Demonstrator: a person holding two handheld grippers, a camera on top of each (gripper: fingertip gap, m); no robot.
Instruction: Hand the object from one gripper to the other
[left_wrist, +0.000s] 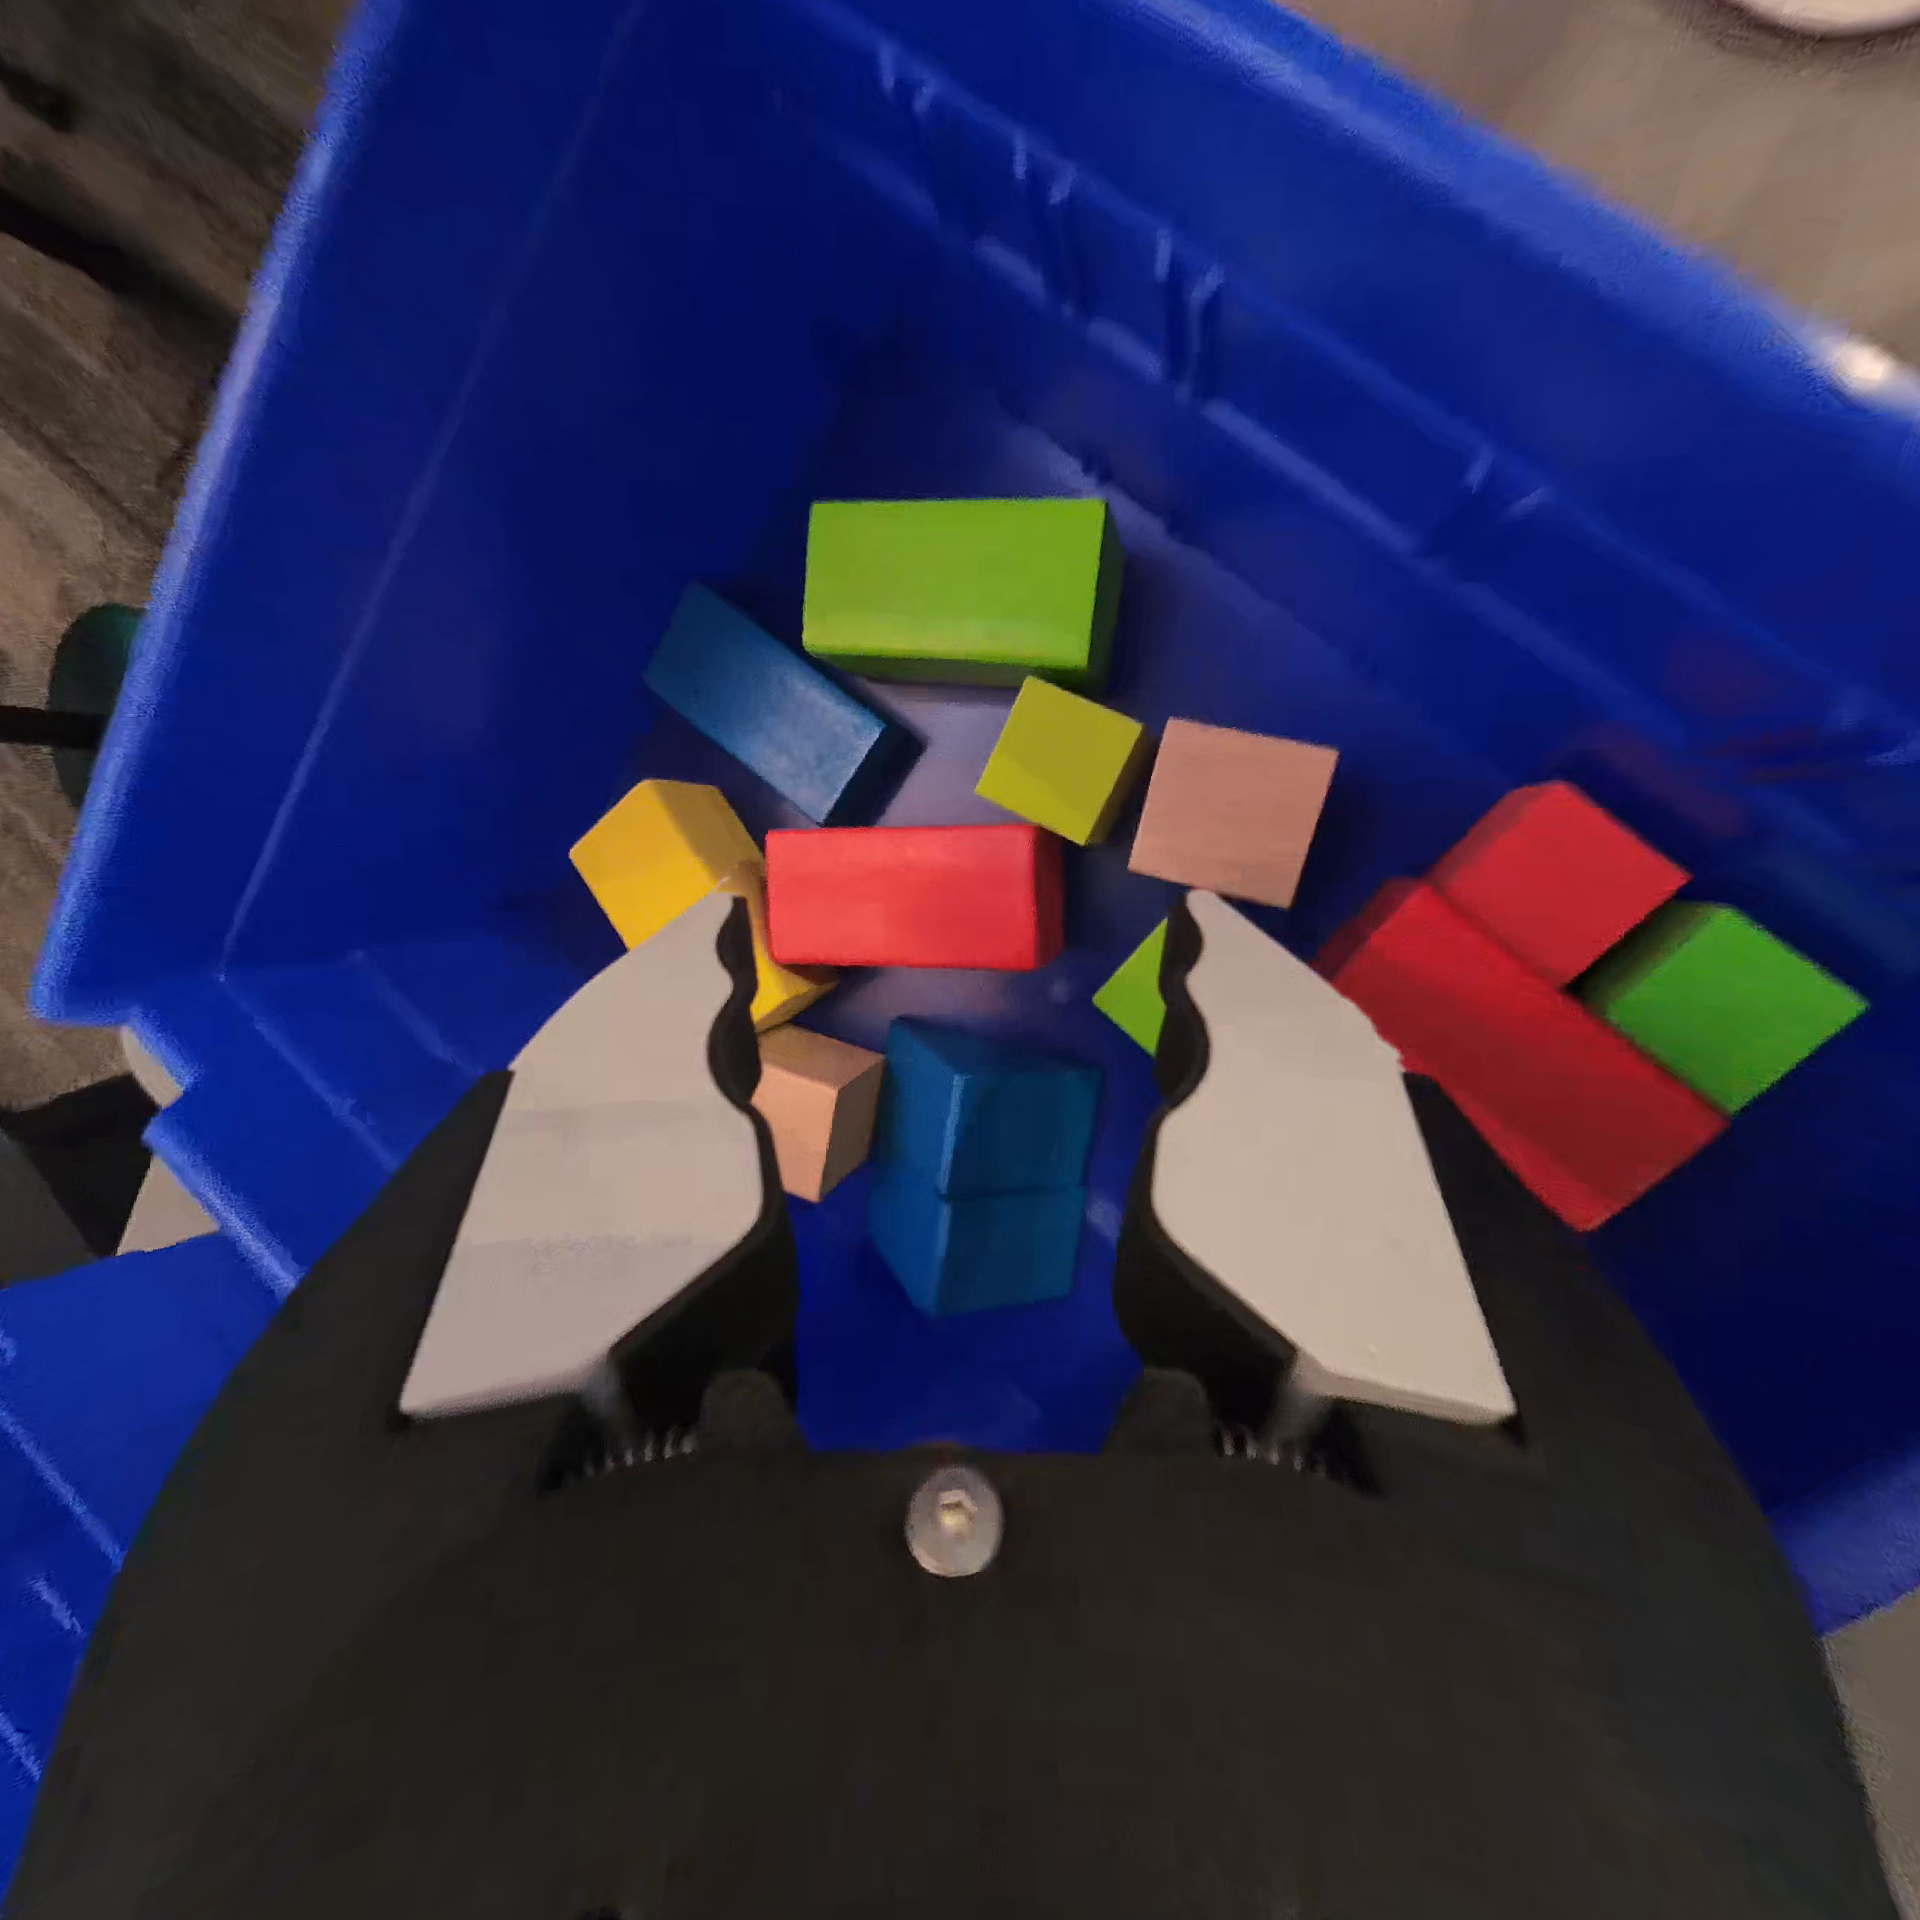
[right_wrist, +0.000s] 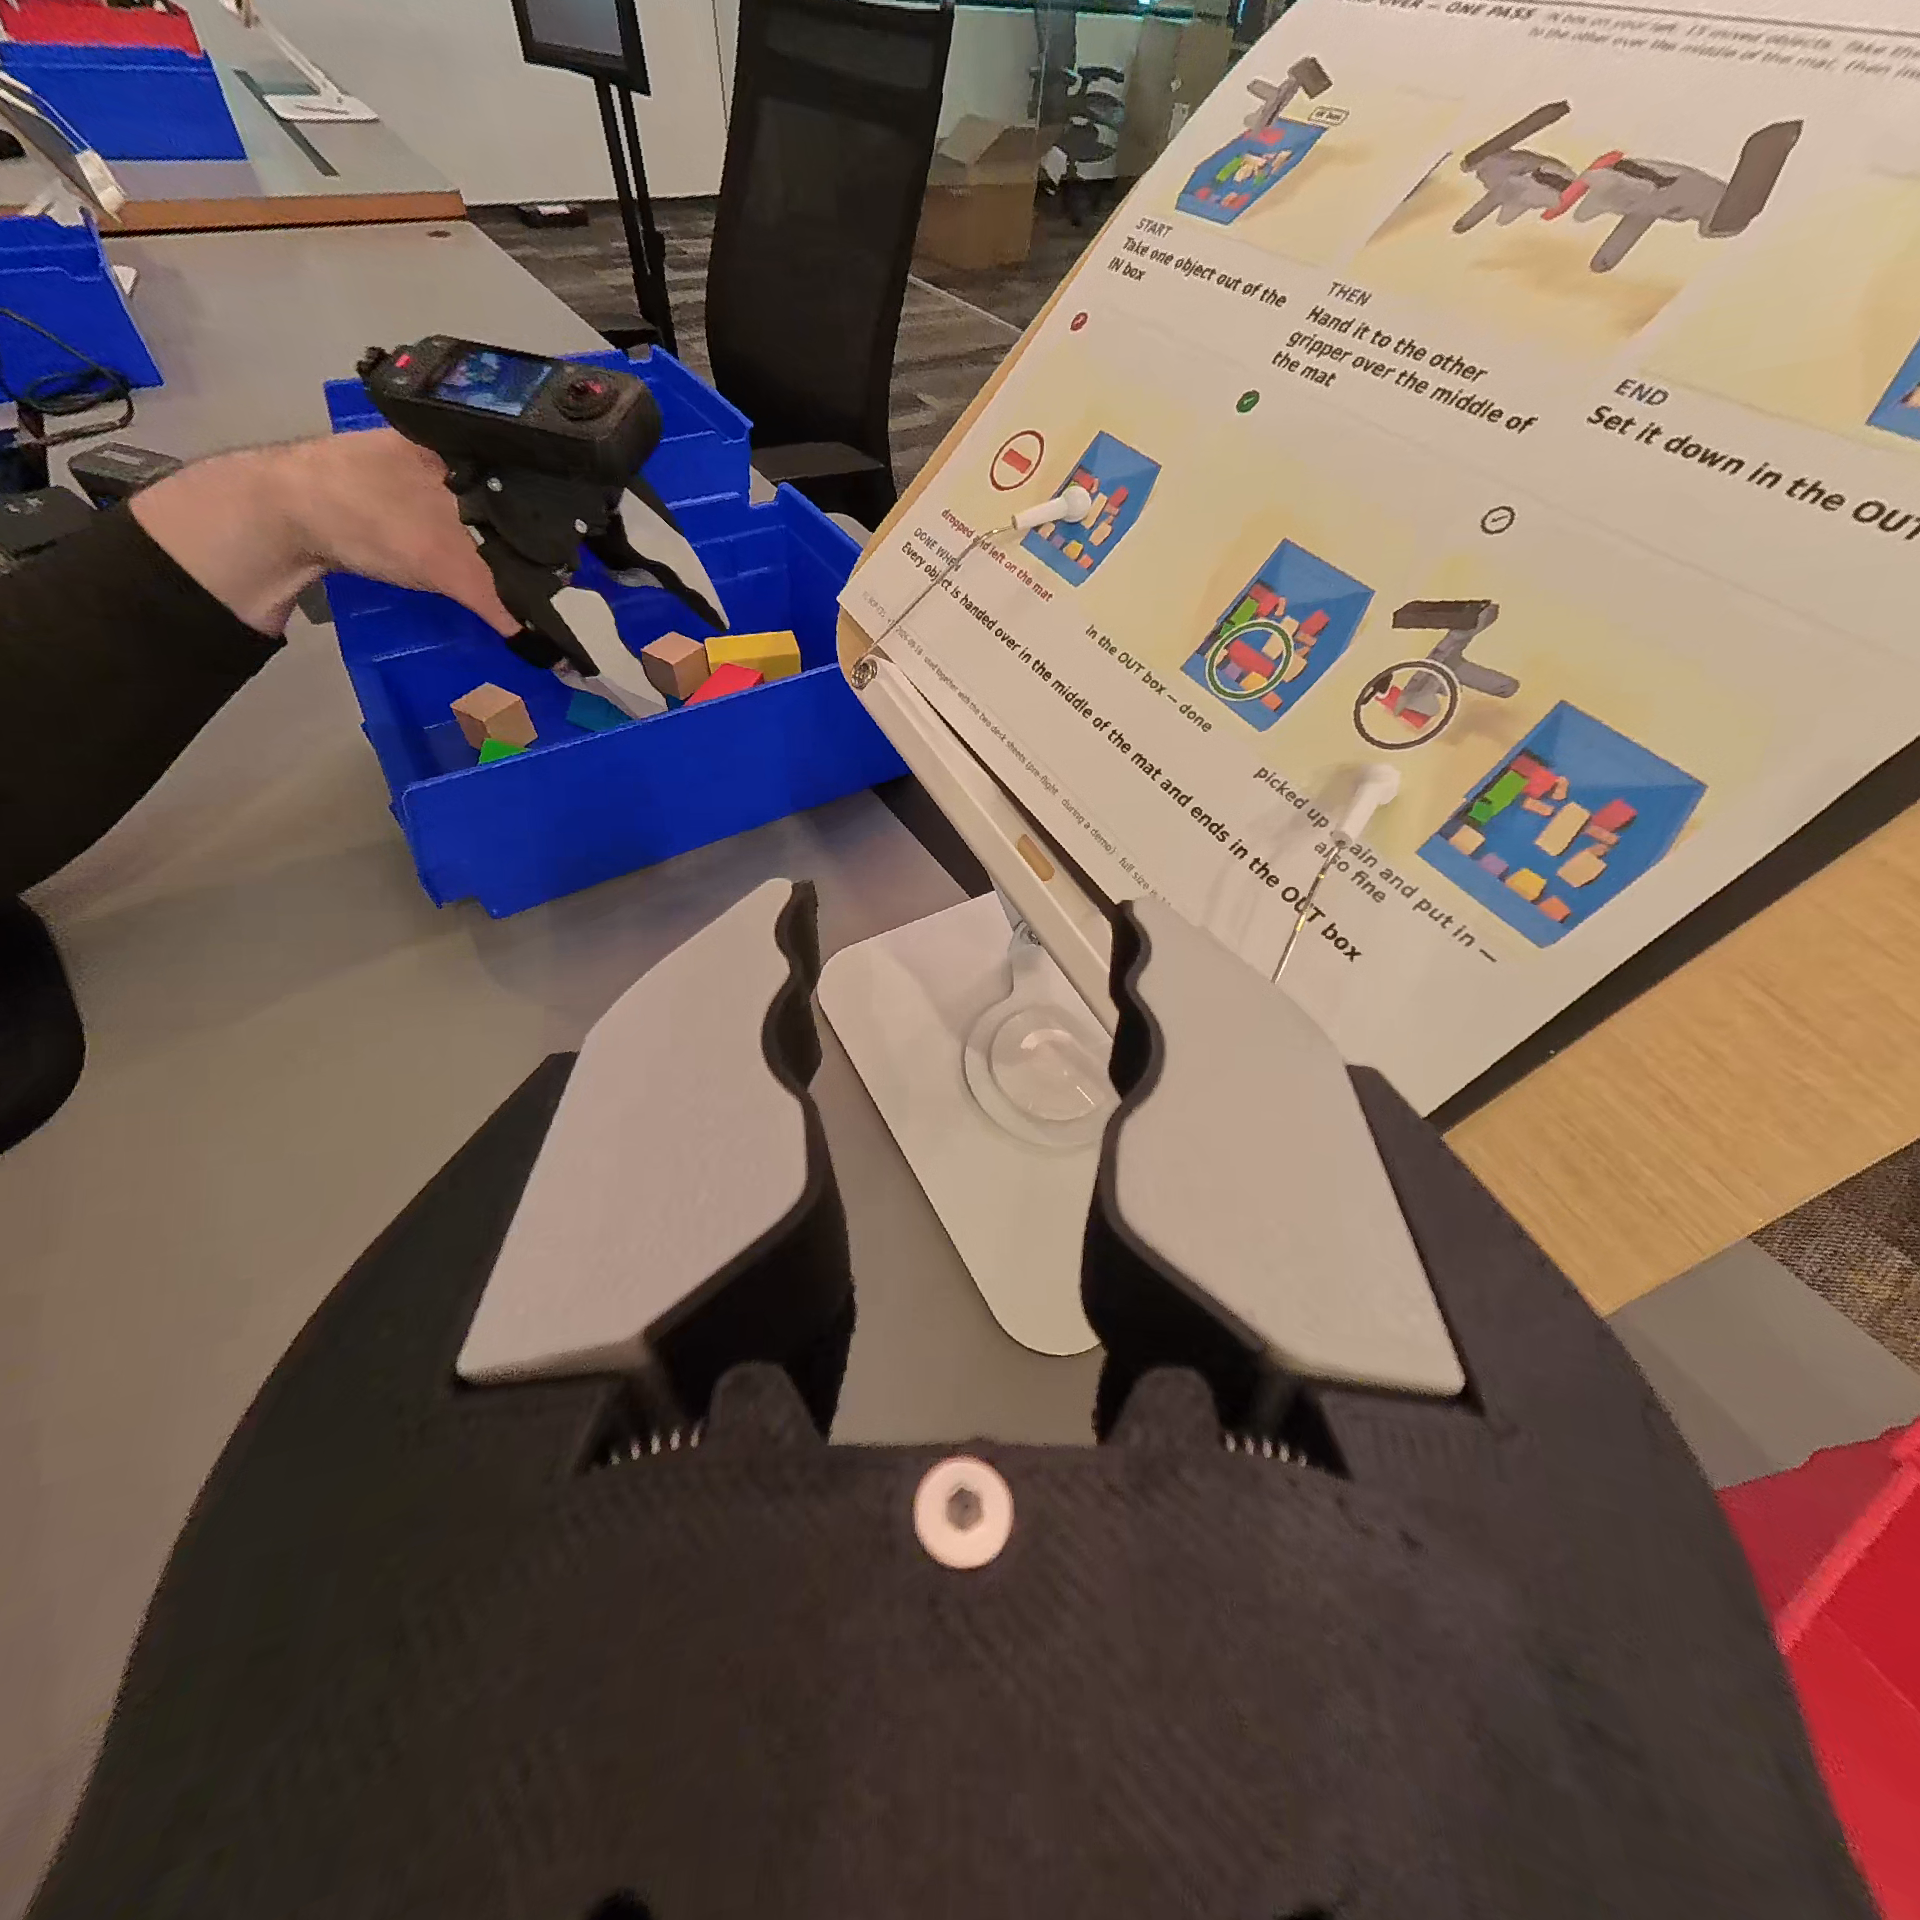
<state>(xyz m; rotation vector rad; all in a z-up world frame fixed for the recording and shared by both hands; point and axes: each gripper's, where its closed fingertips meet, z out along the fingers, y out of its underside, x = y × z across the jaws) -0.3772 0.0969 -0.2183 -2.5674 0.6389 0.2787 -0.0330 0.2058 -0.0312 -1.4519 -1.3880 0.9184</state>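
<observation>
My left gripper (left_wrist: 956, 925) is open and points down into a blue bin (left_wrist: 468, 520) of coloured wooden blocks. A red block (left_wrist: 904, 896) lies just beyond its fingertips and a blue block (left_wrist: 987, 1153) lies below, between the fingers; neither pad touches a block. In the right wrist view the left gripper (right_wrist: 623, 665), held by a hand, reaches into the blue bin (right_wrist: 623, 790). My right gripper (right_wrist: 961, 914) is open and empty, held above the grey table (right_wrist: 260, 1039) in front of a white stand base (right_wrist: 935, 1143).
Green (left_wrist: 956, 587), yellow (left_wrist: 665, 852), tan (left_wrist: 1231, 805) and more red blocks (left_wrist: 1538, 1039) lie in the bin. A slanted instruction board (right_wrist: 1455, 468) stands at the right, a red bin corner (right_wrist: 1849, 1621) at the lower right, a black chair (right_wrist: 821, 229) behind. The tips of one gripper are about 40 cm away from the tips of the other.
</observation>
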